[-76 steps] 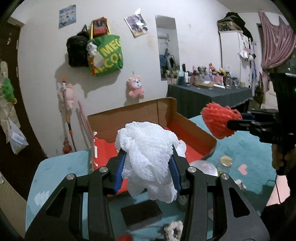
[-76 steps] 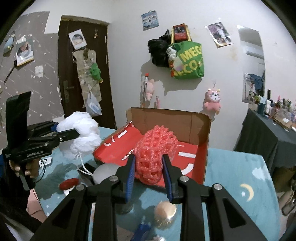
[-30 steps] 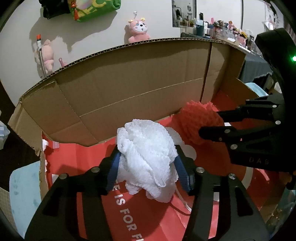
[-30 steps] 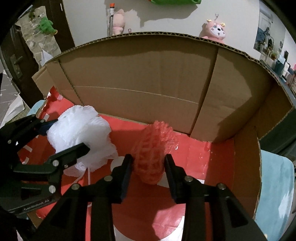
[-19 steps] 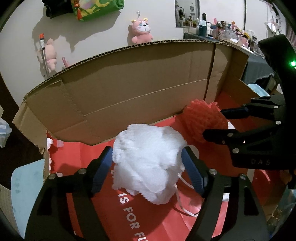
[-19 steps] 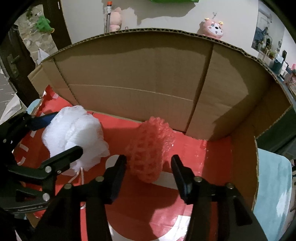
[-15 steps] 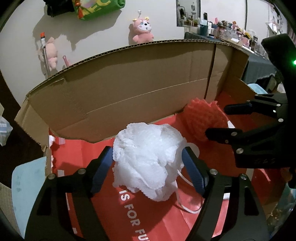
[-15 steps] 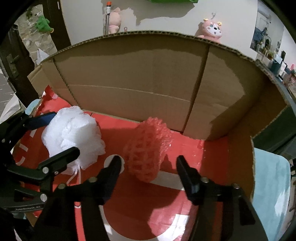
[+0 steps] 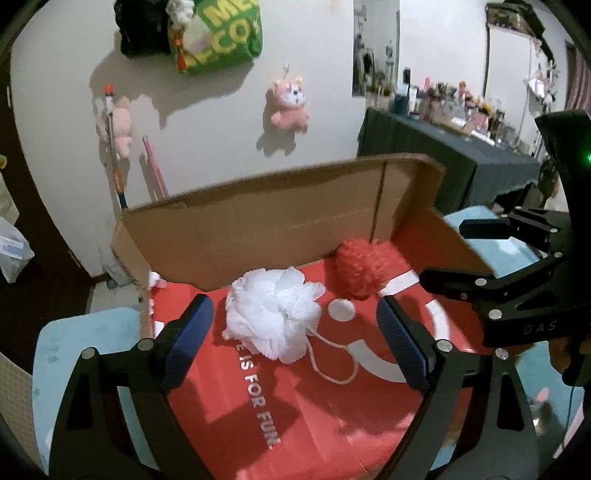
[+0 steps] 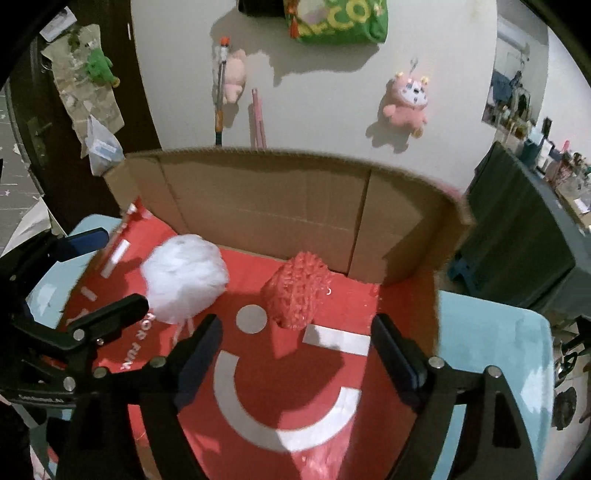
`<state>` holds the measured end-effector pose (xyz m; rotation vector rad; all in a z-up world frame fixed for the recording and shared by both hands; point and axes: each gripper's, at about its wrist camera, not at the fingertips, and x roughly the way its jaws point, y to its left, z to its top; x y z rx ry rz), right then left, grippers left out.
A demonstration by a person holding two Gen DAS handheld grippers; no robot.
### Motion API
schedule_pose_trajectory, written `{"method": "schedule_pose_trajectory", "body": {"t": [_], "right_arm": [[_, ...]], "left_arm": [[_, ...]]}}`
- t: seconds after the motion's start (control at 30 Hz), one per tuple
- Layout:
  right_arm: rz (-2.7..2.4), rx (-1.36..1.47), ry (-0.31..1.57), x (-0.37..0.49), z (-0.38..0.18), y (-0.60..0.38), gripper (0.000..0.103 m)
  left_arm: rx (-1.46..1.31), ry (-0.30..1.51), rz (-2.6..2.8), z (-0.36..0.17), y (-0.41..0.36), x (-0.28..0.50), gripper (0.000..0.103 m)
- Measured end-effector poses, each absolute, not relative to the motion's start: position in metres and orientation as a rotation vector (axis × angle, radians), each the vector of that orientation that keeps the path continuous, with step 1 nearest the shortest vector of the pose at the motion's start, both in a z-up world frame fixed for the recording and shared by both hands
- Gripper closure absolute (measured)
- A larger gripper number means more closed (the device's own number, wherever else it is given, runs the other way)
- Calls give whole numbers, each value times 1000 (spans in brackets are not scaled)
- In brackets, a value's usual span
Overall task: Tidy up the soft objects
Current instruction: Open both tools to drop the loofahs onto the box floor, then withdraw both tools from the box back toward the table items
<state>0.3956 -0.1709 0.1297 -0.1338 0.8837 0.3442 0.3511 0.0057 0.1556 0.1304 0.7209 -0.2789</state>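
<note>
A white mesh bath puff (image 9: pixel 275 312) lies on the red floor of a cardboard box (image 9: pixel 280 218), its cord trailing toward me. Beside it, nearer the box's back right corner, rests a red mesh puff (image 9: pixel 360 267). My left gripper (image 9: pixel 295 332) hovers above and short of the white puff, jaws still opening, nothing between the pads. In the right wrist view the red puff (image 10: pixel 295 295) and white puff (image 10: pixel 184 278) sit apart on the box floor (image 10: pixel 325 387). My right gripper (image 10: pixel 295 350) is raised clear of the red puff, jaws opening and empty.
The box stands on a light blue table (image 10: pixel 491 332) with tall cardboard back walls. A dark draped table (image 9: pixel 454 162) with bottles is at the right. Plush toys (image 9: pixel 288 103) and a green bag (image 9: pixel 218 33) hang on the white wall behind.
Both grippers let go of their puffs inside the box, spread their jaws wide, and pulled up and back. The white and red puffs now lie loose on the red floor.
</note>
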Motion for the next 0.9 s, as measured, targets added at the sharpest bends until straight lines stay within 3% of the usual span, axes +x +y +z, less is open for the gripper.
{"method": "schedule_pose_trajectory", "body": {"t": [0.13, 0.4, 0.63, 0.9], "right_arm": [[355, -102, 820, 362, 157, -180, 10], [359, -101, 653, 278, 207, -196, 0], [363, -101, 503, 191, 235, -209, 0], [356, -73, 401, 105, 224, -220, 0]], "left_arm": [[102, 643, -268, 179, 11, 315, 6], [100, 495, -236, 212, 12, 233, 5], [98, 372, -213, 225, 12, 153, 2], [63, 286, -217, 211, 9, 70, 0]]}}
